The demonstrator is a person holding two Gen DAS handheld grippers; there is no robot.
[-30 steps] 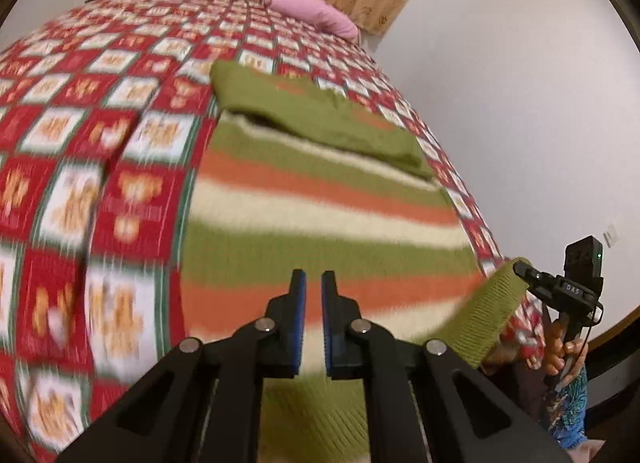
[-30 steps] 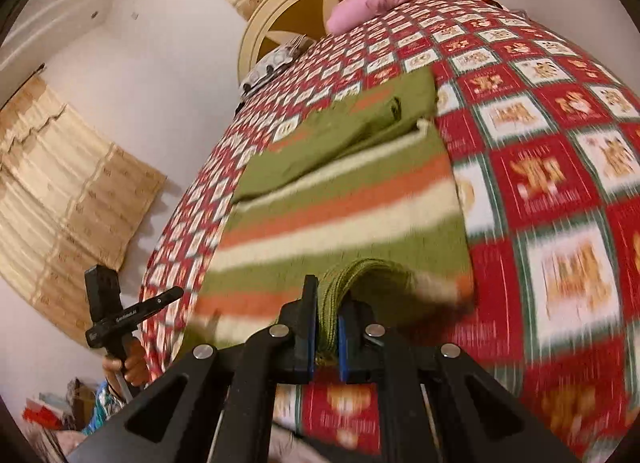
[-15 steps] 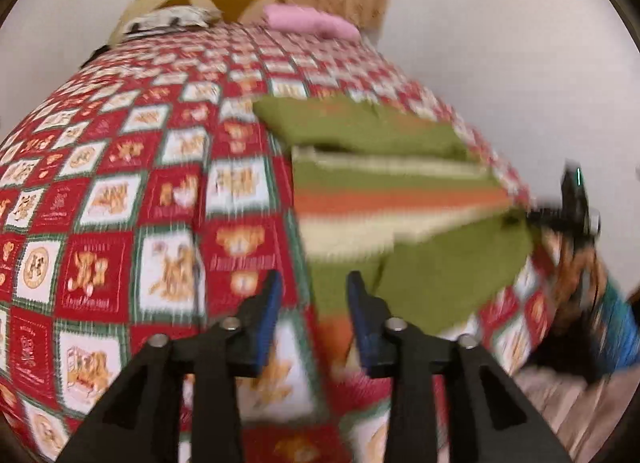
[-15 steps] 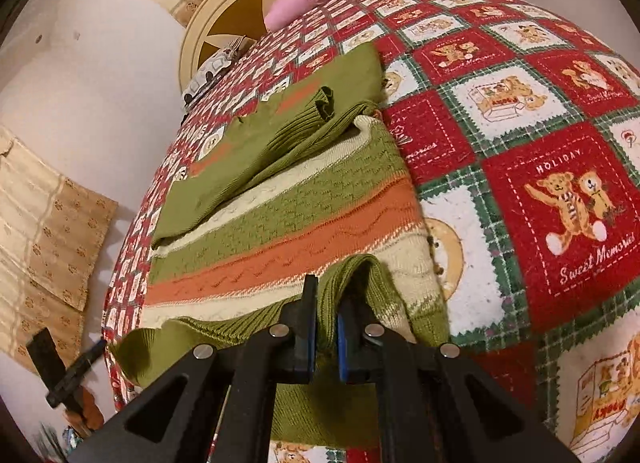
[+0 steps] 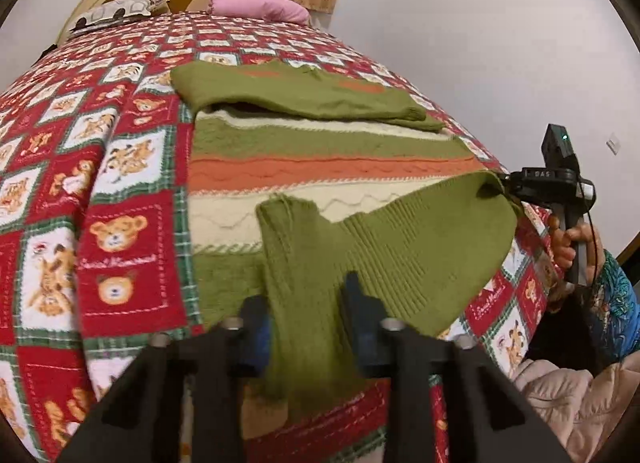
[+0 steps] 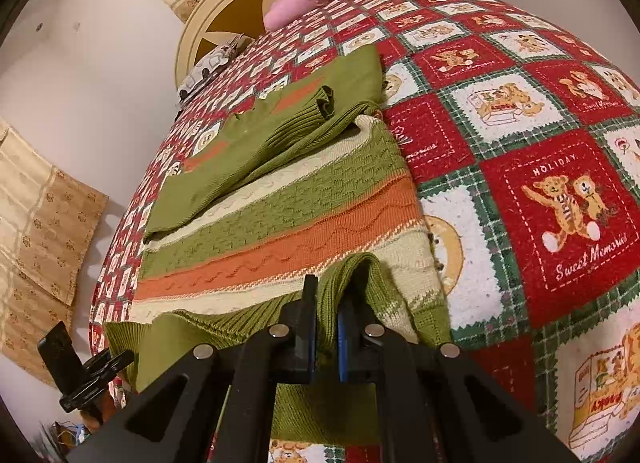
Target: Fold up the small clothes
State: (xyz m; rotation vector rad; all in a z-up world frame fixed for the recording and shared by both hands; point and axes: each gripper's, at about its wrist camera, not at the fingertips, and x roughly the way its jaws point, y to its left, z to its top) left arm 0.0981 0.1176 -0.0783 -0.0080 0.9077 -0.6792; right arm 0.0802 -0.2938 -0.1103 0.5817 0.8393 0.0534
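**Hem fold under way: striped jumper held at one corner, second corner being taken**

The green, orange and cream striped knitted jumper (image 5: pixel 328 167) lies flat on the red teddy-bear patchwork bedspread (image 5: pixel 116 247), directly ahead of both tools, its stripes running crosswise between them. The right gripper (image 6: pixel 327 337) is clamped narrow on the ribbed green hem (image 6: pixel 348 275), which rises in a ridge just past its tips. The left gripper (image 5: pixel 306 325) straddles the opposite end of that hem (image 5: pixel 304 263); its jaws have just been closing, with the rib between them, but the blurred pads appear not yet to press it. In judgement, the hem's long axis spans gripper to gripper, and the fold must travel away from both, toward the folded green sleeves (image 5: pixel 296 95) at the far end.
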